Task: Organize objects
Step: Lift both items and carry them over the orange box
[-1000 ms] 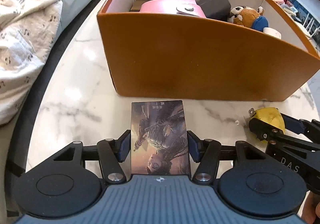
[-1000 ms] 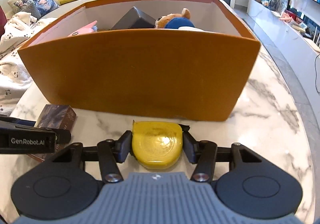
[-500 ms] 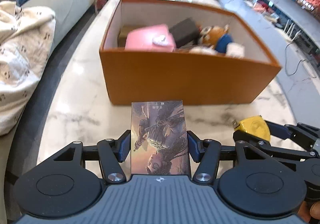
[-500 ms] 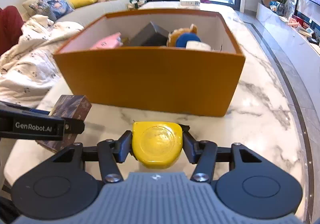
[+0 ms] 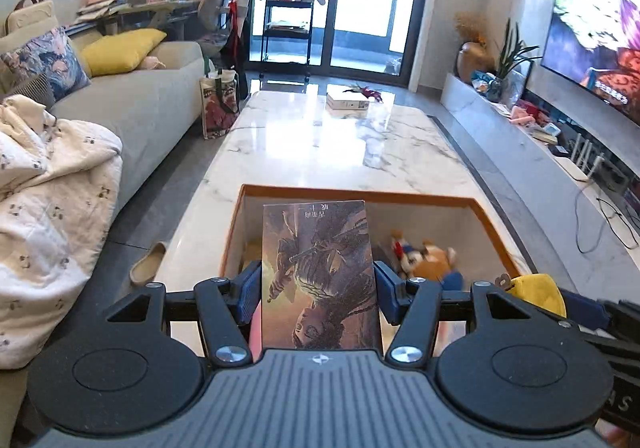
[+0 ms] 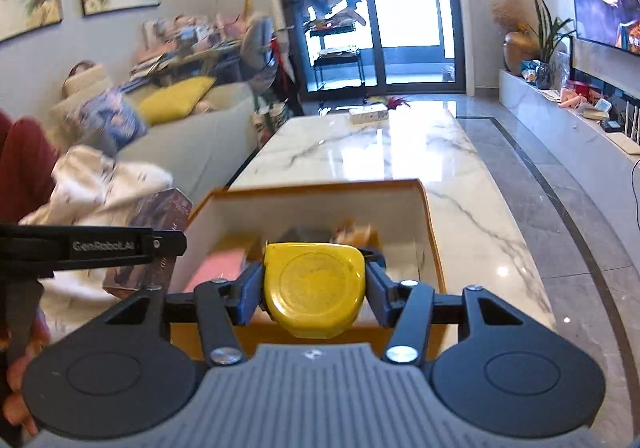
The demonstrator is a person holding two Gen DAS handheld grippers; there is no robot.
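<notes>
My left gripper (image 5: 318, 290) is shut on a flat box with a dark illustrated cover (image 5: 318, 272), held in the air above the near part of the orange box (image 5: 360, 195). My right gripper (image 6: 314, 290) is shut on a yellow tape measure (image 6: 314, 290), also above that orange box (image 6: 320, 187). In the left wrist view the tape measure (image 5: 538, 290) shows at the right, past the box's right wall. In the right wrist view the illustrated box (image 6: 160, 215) and the left gripper's arm show at the left. Inside the orange box lie a plush toy (image 5: 430, 262) and a pink case (image 6: 218, 268).
The orange box stands on a long white marble table (image 5: 320, 147) with a small white box (image 5: 347, 102) at its far end. A sofa (image 5: 132, 107) with a blanket (image 5: 48, 203) runs along the left. A TV (image 5: 600, 47) and low shelf line the right wall. A slipper (image 5: 148, 263) lies on the floor.
Both grippers have risen with their objects, from table level in front of the orange box to above its open top. The views now look down the whole table and room.
</notes>
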